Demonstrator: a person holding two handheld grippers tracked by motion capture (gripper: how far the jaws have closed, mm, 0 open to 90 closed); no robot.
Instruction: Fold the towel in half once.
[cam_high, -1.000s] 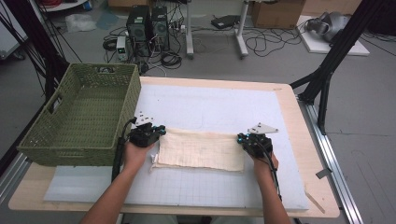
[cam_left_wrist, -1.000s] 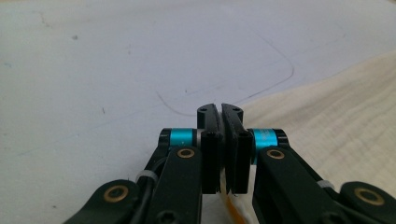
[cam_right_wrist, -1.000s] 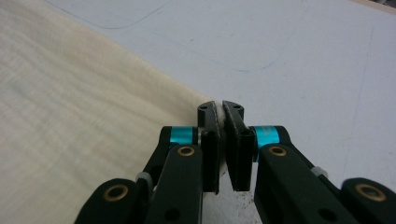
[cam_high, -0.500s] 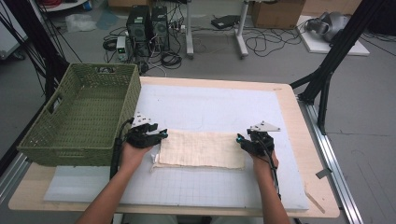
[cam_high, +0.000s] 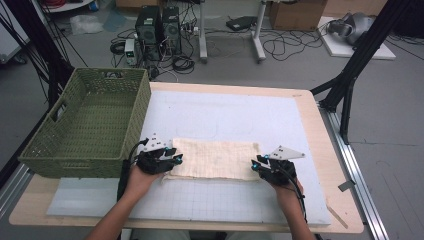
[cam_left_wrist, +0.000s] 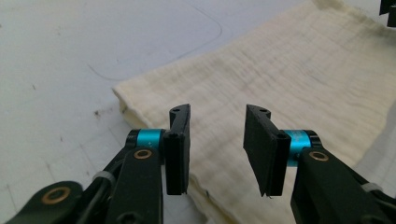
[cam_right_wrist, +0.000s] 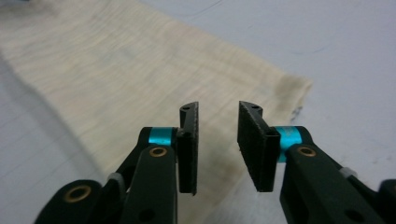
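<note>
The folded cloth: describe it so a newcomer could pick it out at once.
Start at the wooden table with its pale grey gridded mat; a green woven basket stands at its left end. Right of the basket, near the mat's front edge, lies the cream, crinkled, folded rectangular cloth. It is the one soft, flat thing there.

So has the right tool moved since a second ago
Yes, slightly. The right tool has slid toward the person, off the cloth's right end, against the table's edge. Its jaws have just been closing, with nothing clamped.
</note>
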